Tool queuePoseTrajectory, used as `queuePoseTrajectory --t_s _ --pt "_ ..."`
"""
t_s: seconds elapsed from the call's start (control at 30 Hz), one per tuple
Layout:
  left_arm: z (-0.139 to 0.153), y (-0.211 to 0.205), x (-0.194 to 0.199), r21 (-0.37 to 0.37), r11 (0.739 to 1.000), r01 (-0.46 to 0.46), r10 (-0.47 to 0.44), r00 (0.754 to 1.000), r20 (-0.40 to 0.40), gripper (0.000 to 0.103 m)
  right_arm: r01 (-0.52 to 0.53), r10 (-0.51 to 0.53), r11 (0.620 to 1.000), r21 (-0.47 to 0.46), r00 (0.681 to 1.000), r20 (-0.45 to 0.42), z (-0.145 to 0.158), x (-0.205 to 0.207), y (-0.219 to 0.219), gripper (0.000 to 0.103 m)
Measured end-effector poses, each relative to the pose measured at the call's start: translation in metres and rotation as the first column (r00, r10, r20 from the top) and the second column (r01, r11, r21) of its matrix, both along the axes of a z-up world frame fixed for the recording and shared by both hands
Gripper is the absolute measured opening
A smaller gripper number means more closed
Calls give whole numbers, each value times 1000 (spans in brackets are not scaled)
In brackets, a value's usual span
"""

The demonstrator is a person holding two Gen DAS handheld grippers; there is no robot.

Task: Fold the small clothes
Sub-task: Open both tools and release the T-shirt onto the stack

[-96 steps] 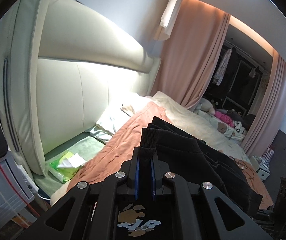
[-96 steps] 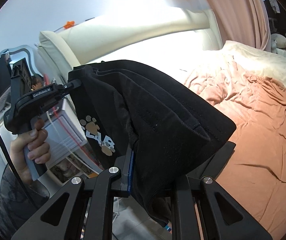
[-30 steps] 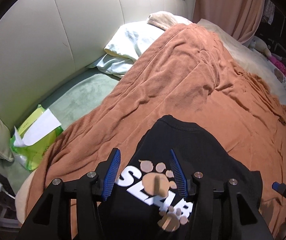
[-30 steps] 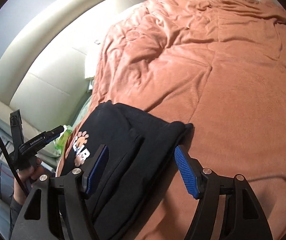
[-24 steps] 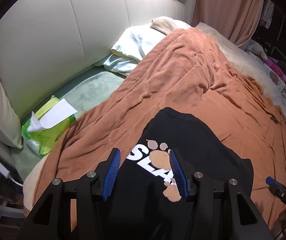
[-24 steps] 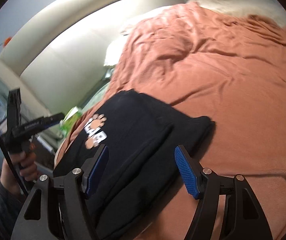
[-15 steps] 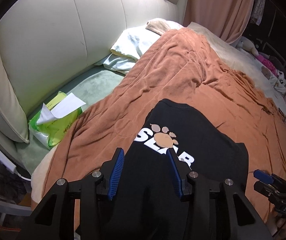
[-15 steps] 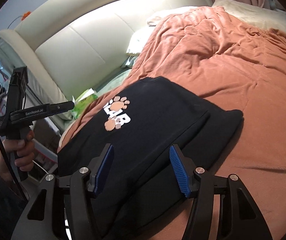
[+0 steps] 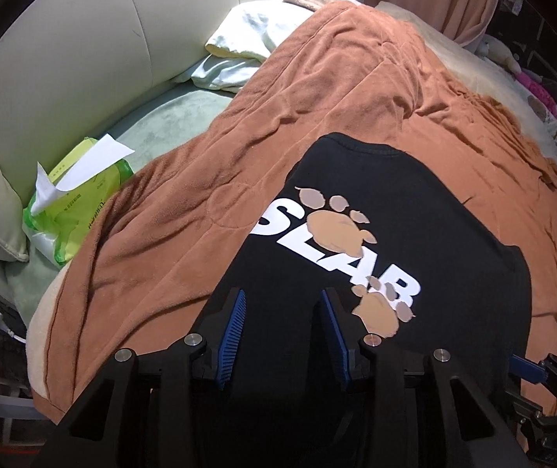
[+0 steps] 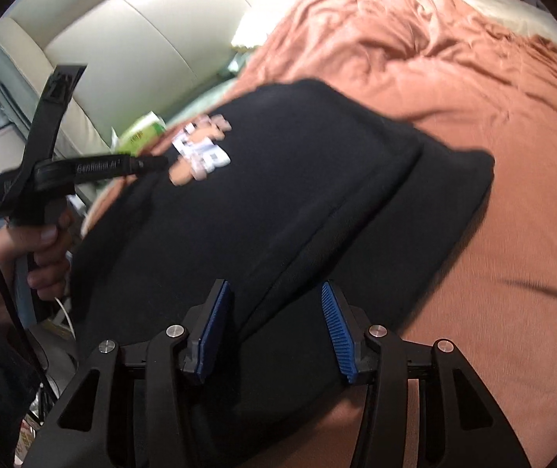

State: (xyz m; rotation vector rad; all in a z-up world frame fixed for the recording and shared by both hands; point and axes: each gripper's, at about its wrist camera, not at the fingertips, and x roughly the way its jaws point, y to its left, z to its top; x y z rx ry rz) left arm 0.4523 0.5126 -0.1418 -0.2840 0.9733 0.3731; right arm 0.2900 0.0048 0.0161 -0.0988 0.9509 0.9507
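Observation:
A black T-shirt [image 9: 403,202] with white "SLAB" lettering and tan paw prints lies folded on the brown blanket [image 9: 317,89], print up. My left gripper [image 9: 282,296] hovers over its near edge. Its jaws are closing, with black cloth under the gap and the blue pads [image 9: 235,323] clear of it. My right gripper [image 10: 274,284] stands over the shirt's [image 10: 317,163] other near corner, above a sleeve fold. Its jaws are closing too, and the pads [image 10: 335,331] are not pressing. In the right wrist view a hand holds the left gripper [image 10: 149,163] at the shirt's left side.
A green pack of wipes [image 9: 71,202] lies on the pale green sheet [image 9: 161,117] beside the cream headboard [image 9: 64,39]. Pillows [image 9: 247,39] sit at the head of the bed. Soft toys [image 9: 532,85] lie far right. The bed's edge [image 9: 40,335] drops off at the left.
The shirt, held up in both grippers earlier, now lies flat on the blanket, released. Over the last second both grippers sank closer to it and their jaws narrowed; the right one rolled.

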Motion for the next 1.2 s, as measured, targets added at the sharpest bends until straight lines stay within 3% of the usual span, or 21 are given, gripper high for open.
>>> queuePoseTrajectory --t_s 0.13,0.23,0.33,0.4,0.63,0.8,0.97,1.2 --pt "-17 7 3 -4 999 -39 38 999 -34 42 -5 5 1000 -25 1000 7 3 5 -2 46" --pt "-14 7 -2 -1 997 -74 74 997 -33 42 35 -29 995 -91 998 60 5 9 -6 46" --pt "-5 -1 -13 3 996 -87 87 996 -26 42 63 -63 997 -43 998 -9 5 13 -22 46" --pt "5 -9 -25 -5 996 -87 87 996 21 42 59 -59 998 -5 998 -31 12 6 -32 46" --pt "34 -43 -65 -77 995 -59 69 989 131 42 -7 7 997 76 1000 -6 22 -32 -56 46" --pt "34 -65 -83 -122 991 -57 73 988 134 42 -24 27 994 107 999 -24 13 -42 -67 46" --pt "32 -87 -103 -117 993 -32 47 990 134 42 -12 13 1000 28 1000 -28 -3 -43 -66 46" --pt "29 -96 -140 -194 979 -60 92 983 158 42 24 -27 998 -50 998 -57 -15 -44 -76 46"
